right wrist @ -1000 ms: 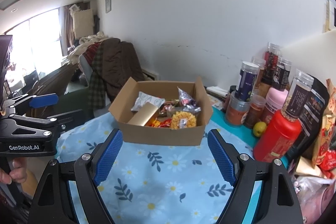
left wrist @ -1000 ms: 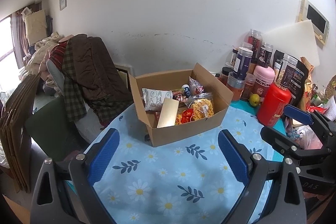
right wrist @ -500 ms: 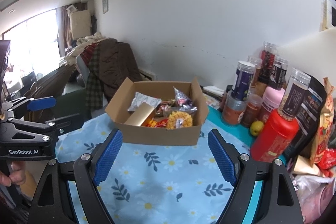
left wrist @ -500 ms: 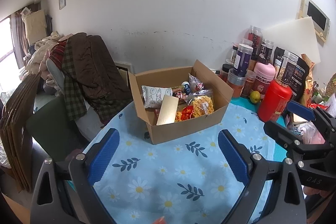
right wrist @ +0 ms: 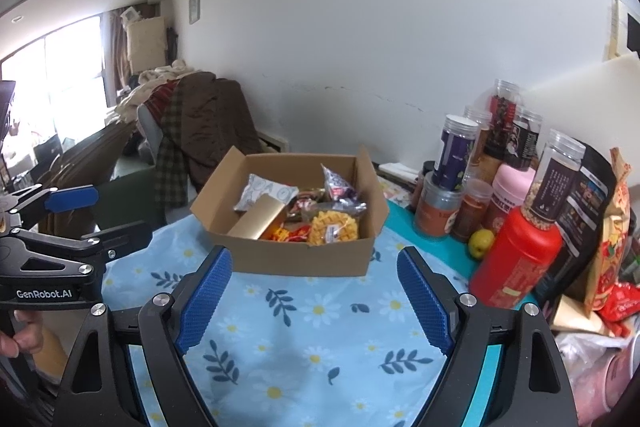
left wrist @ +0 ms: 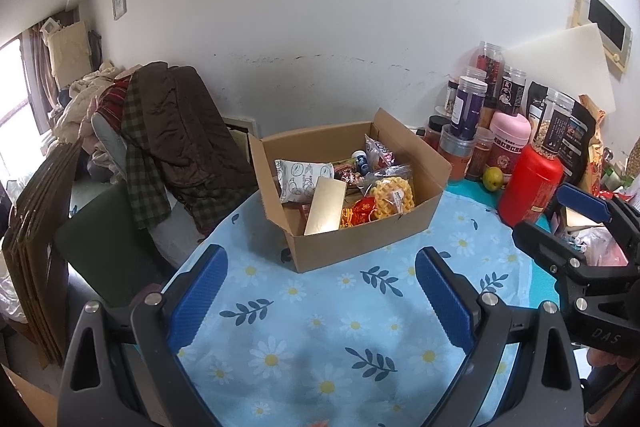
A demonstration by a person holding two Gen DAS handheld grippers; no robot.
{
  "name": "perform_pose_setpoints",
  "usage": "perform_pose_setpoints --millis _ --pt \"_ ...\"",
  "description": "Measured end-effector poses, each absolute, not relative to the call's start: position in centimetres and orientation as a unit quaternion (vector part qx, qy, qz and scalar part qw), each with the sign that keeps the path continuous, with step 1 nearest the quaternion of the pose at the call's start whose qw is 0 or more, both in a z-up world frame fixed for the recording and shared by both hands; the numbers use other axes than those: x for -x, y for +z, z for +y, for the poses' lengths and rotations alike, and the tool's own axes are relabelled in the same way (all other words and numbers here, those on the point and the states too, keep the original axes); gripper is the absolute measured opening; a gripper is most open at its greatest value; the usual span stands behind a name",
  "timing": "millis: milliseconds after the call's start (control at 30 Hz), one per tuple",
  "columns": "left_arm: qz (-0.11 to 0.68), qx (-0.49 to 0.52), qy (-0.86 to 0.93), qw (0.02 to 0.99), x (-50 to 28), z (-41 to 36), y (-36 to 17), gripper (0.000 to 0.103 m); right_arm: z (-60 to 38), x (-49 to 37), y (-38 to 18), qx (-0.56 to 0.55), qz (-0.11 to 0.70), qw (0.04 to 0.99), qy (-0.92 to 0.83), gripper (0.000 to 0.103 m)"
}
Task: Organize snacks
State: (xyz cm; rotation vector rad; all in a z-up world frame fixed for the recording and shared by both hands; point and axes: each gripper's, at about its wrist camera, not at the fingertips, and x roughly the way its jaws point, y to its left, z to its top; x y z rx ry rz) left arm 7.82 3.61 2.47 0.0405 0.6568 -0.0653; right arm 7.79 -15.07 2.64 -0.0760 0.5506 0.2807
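Jar labels (right wrist: 556, 187) too small; snack bag (right wrist: 610, 239) cut off.

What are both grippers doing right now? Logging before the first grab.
Left gripper: open, holding nothing.
Right gripper: open, holding nothing.

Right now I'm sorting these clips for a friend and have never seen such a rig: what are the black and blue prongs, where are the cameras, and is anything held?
No robot: a person holds a hand-held gripper in each hand, with a camera on each looking along its blue fingers. The left gripper and right gripper both stand open and hold nothing. Each also shows at the edge of the other's picture. On the flowered tablecloth sits an open cardboard box of snack packets; jars and a red bottle stand to its right.
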Motion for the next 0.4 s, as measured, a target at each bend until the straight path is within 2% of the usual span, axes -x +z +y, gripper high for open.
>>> perform_pose_setpoints --millis 400 --pt "0.332 -0.023 -0.042 0.942 -8.41 3.36 1.71 0.096 -14.99 -7.93 2.23 0.044 0.274 0.952 0.127 0.086"
